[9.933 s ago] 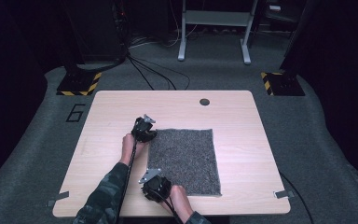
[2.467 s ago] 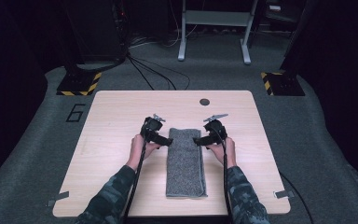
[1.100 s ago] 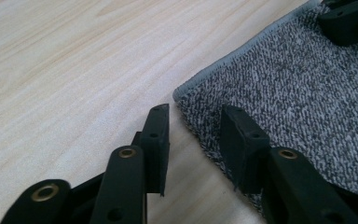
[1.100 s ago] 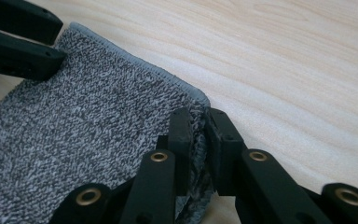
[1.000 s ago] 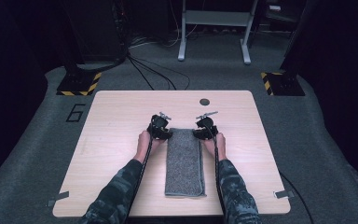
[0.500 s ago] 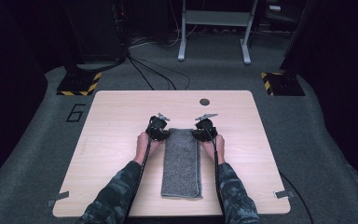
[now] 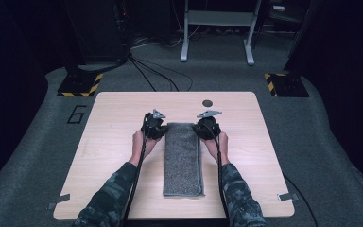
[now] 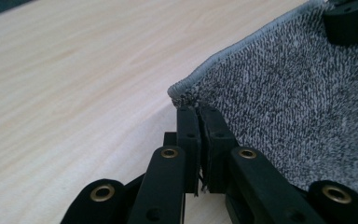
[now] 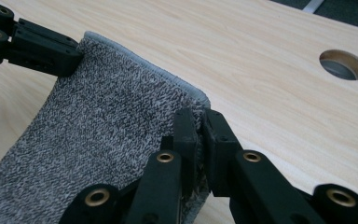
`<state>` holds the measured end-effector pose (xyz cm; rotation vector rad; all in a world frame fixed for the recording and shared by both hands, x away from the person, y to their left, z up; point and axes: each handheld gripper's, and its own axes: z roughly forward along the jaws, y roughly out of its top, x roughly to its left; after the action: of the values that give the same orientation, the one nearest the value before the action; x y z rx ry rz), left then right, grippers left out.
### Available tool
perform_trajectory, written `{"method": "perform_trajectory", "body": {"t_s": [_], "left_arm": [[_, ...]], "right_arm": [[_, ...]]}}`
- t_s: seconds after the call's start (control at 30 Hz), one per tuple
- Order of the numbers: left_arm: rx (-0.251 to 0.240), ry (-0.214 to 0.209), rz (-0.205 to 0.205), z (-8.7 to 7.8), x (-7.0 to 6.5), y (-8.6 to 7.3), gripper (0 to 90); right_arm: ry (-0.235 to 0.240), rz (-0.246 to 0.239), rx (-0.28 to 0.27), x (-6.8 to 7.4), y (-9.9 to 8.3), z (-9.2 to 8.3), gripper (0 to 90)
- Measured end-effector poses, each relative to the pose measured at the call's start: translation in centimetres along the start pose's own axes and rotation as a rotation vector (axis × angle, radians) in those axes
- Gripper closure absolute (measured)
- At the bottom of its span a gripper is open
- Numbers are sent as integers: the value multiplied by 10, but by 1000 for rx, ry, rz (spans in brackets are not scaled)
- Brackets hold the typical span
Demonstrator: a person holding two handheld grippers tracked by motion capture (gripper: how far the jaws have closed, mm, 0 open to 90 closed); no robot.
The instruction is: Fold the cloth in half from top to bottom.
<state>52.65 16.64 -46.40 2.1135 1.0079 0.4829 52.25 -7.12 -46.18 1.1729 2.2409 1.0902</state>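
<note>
A grey knitted towel (image 7: 183,161) lies folded into a long narrow strip down the middle of the wooden table (image 7: 113,156). My left gripper (image 7: 164,127) is shut on the towel's far left corner (image 8: 182,91), and the jaws (image 8: 199,114) pinch the hemmed edge. My right gripper (image 7: 198,127) is shut on the far right corner, where its jaws (image 9: 198,119) clamp the cloth (image 9: 112,121). The far end hangs slightly raised between the two grippers. In the right gripper view the left gripper (image 9: 42,44) grips the opposite corner.
A round cable hole (image 7: 207,102) sits in the table just beyond the towel, also in the right gripper view (image 9: 343,64). Bare wood lies on both sides of the strip. Stands and cables are on the floor behind the table.
The towel went from a wide square to a narrow strip. Both grippers came in to its far corners and rose slightly, lifting the far end off the table.
</note>
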Motion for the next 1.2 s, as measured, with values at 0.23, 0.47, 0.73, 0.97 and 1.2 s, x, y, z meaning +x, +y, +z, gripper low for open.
{"method": "perform_trajectory", "body": {"t_s": [0.23,0.47,0.73,0.97,1.2], "left_arm": [[-41,37,35,-17,2,11,869],[-74,62,33,-25,6,26,871],[-140,23,35,-45,-6,16,871],[-146,-13,65,-53,-22,2,871],[-131,-26,91,-58,-30,-10,870]], "right_arm": [[7,-22,-49,2,16,-12,846],[-7,-42,-84,1,36,-18,845],[17,-65,-123,8,27,-33,844],[38,-96,-133,21,-3,-51,844],[49,-115,-141,30,-15,-63,843]]}}
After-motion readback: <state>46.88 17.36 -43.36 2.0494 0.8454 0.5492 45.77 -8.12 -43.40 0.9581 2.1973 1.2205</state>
